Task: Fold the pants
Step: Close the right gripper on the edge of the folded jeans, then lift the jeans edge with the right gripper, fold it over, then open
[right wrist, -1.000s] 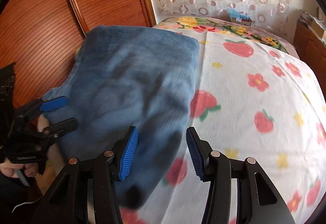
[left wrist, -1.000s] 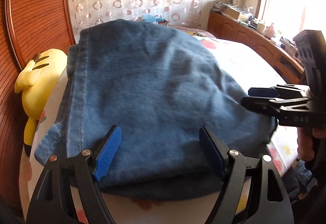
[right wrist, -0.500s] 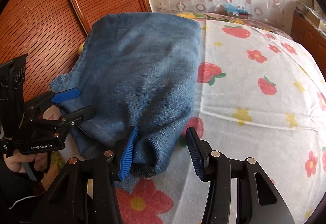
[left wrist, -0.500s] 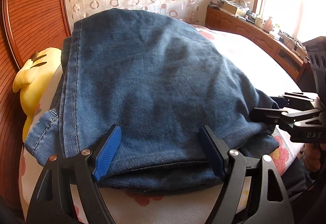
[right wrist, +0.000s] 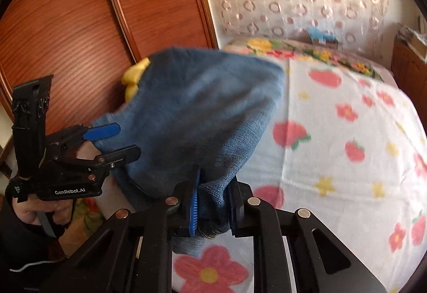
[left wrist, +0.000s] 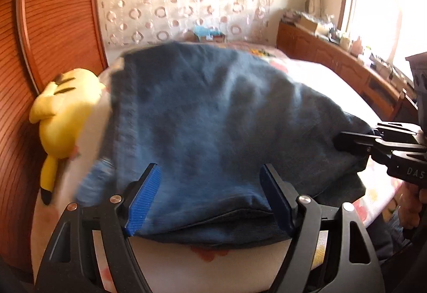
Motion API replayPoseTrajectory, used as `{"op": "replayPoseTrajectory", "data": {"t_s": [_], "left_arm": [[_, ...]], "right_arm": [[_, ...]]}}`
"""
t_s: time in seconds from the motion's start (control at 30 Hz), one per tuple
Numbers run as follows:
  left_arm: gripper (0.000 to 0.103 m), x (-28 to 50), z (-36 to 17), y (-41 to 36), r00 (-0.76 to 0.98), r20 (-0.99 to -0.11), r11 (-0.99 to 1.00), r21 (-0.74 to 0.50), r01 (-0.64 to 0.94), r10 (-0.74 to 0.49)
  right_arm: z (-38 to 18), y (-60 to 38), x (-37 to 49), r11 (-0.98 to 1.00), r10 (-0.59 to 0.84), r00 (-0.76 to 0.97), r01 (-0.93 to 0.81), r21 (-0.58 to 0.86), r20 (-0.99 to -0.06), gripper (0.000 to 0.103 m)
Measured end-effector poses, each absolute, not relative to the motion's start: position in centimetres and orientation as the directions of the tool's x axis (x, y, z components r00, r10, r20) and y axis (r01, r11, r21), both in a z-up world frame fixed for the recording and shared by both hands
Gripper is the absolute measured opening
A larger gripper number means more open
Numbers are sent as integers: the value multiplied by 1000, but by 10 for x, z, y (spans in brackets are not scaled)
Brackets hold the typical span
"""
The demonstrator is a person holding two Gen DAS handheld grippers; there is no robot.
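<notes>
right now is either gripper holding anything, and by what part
The right gripper is clamped on the near right corner of the folded jeans. The left gripper is open, holding nothing.

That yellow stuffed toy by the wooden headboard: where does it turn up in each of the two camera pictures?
Left wrist view: the yellow stuffed toy lies at the left edge, against the headboard, beside the jeans.
Right wrist view: only a yellow bit peeks out above the jeans' upper left edge.
Shared landmark: the blue box before the curtain.
</notes>
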State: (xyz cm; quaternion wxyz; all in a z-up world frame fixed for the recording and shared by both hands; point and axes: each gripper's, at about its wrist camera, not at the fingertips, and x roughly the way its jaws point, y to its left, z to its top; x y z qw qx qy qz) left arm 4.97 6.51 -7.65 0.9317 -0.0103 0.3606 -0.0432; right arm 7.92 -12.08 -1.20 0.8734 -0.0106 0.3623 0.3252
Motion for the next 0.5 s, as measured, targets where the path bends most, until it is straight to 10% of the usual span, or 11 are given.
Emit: {"op": "replayPoseTrajectory", "data": {"t_s": [0.5], "left_arm": [[78, 4, -22, 171, 814, -575, 988, -68, -142, 77]], "right_arm": [[29, 11, 78, 557, 757, 387, -803, 211, -527, 9]]}}
